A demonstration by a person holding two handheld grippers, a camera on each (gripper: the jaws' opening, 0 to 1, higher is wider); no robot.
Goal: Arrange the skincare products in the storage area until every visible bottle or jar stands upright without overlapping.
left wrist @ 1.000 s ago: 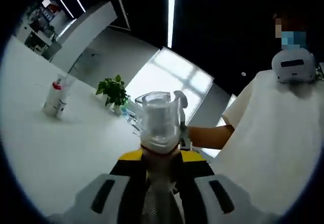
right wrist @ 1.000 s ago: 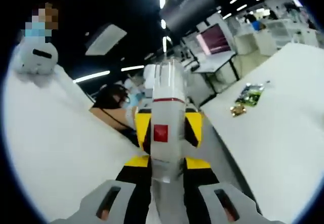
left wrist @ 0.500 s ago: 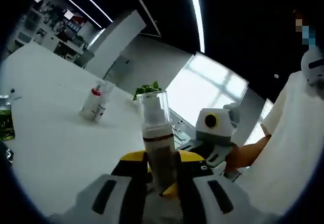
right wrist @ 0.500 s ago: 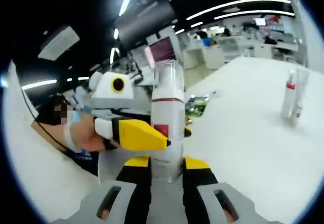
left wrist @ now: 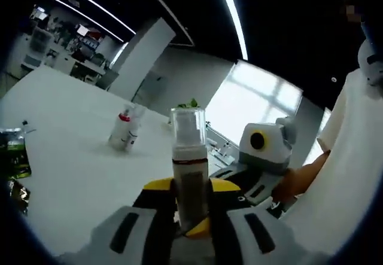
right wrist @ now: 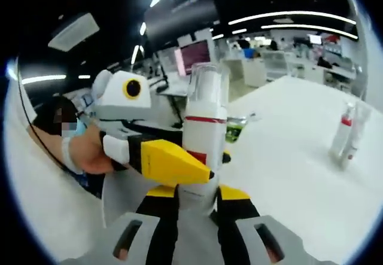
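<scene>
The left gripper pinches a brown pump bottle between its yellow-and-black jaws. The bottle stands straight up, with a clear cap on top. It is held up above the white table, not resting on it.

The right gripper pinches a white bottle the same way. This one has a thin red line near the top, a small red square lower down and a clear cap. It too stands up over the table.

Far back on the table, well apart from the brown bottle, a small pair of bottles with red tops stands close together — they may be touching, but they are too small to tell. In the right gripper view the same pair shows far to the right of the white bottle. At the table's left edge sits a green bottle with a dark cap
</scene>
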